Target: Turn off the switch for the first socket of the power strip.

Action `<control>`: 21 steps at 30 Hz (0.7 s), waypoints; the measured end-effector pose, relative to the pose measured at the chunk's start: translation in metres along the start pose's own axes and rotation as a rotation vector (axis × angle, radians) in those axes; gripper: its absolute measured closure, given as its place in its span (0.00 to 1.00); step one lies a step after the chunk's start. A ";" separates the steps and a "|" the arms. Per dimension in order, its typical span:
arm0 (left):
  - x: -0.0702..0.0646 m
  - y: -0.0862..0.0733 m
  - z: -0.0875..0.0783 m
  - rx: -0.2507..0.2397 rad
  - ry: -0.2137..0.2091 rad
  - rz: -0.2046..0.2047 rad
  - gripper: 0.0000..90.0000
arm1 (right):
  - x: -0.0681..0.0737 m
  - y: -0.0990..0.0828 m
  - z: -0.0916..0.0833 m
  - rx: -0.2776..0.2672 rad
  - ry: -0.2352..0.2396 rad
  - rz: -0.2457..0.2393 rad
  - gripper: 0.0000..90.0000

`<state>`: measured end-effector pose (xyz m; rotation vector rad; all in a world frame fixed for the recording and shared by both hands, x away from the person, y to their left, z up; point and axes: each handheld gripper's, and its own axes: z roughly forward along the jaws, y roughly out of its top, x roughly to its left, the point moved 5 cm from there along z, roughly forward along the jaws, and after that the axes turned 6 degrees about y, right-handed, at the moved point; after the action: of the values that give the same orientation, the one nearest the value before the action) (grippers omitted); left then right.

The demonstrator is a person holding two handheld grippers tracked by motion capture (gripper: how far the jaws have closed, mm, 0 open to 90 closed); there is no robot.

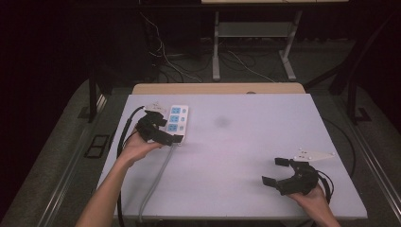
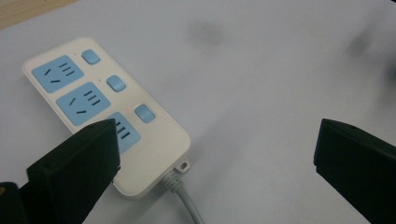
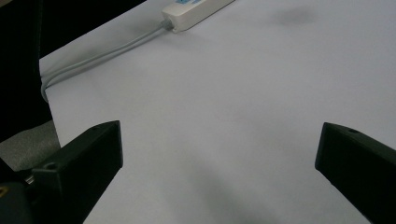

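A white power strip [image 1: 176, 121] with three blue sockets and three blue switches lies at the table's far left. Its grey cable [image 1: 158, 179] runs to the front edge. My left gripper [image 1: 169, 127] hovers over the strip's near end, jaws wide open and holding nothing. In the left gripper view, the left jaw overlaps the nearest socket of the strip [image 2: 107, 116] and the right jaw stands over bare table; the gripper [image 2: 215, 140] is open. My right gripper [image 1: 273, 171] rests open at the front right, far from the strip. Its own view shows the gripper [image 3: 219, 140] over bare table, with the strip's end [image 3: 196, 11] and cable [image 3: 102, 53] farther off.
The white table top [image 1: 246, 151] has a faint dark smudge [image 1: 221, 122] near its middle. Black gripper cables hang off the left and right edges. Beyond the far edge are desk legs and floor wiring in the dark.
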<state>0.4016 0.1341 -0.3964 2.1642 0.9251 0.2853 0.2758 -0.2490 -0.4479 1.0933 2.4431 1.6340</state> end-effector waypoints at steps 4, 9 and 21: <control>0.004 0.001 0.003 0.018 0.005 0.011 0.00 | 0.000 0.000 0.000 -0.002 0.001 -0.001 0.01; 0.009 0.006 0.005 0.035 0.013 0.018 0.00 | 0.000 0.000 0.000 0.000 0.003 -0.001 0.01; 0.014 0.022 0.011 0.082 0.016 0.060 0.02 | 0.001 0.000 0.000 0.001 0.005 -0.004 0.01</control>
<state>0.4282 0.1277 -0.3899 2.2705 0.8962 0.2992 0.2749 -0.2481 -0.4478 1.0847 2.4479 1.6360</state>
